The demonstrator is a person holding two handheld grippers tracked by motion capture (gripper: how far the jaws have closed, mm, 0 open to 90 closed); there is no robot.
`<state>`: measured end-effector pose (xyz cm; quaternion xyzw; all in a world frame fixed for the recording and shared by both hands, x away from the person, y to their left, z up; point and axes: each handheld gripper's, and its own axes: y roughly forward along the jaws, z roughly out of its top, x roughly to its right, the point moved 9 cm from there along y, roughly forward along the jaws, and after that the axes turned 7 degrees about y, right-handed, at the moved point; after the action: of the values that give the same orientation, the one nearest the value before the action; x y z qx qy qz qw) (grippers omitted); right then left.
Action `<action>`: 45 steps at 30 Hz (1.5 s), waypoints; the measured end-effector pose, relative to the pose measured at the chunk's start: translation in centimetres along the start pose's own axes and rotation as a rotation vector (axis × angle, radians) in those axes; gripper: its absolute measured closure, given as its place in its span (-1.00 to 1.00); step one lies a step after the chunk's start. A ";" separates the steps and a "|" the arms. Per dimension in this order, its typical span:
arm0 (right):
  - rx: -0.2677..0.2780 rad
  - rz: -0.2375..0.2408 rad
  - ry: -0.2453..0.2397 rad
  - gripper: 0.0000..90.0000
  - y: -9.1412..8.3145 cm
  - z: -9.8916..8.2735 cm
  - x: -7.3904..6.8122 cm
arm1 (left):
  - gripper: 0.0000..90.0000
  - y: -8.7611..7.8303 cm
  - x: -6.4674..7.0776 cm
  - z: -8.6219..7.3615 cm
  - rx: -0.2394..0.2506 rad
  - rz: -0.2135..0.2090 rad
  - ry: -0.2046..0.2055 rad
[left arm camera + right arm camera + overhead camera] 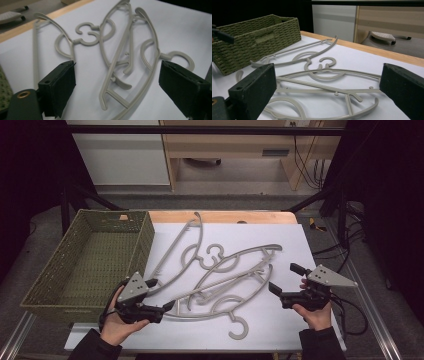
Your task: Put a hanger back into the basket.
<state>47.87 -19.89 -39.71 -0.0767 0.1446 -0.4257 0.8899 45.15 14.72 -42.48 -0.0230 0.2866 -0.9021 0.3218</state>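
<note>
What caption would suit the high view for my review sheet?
Two open hand-held claws, left and right, flank three overlapping grey hangers on a white sheet, beside an empty green woven basket.

Three hangers (220, 270) (grey plastic), one basket (90, 260)

Beyond the table's far wooden edge (220, 216) lies grey floor (240, 185), dim at both sides. A white cabinet (120, 155) stands left of a light wooden desk (240, 145); black cables (307, 165) hang at the desk's right leg.
</note>
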 end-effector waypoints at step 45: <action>-0.042 0.021 -0.002 -0.97 0.6 -0.5 -0.4 | 0.51 12.5 7.7 -3.6 -0.509 -0.279 0.374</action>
<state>47.90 -19.24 -40.25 -0.0944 0.1533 -0.4132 0.8927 45.35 4.12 -53.22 0.0242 0.5506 -0.8256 0.1212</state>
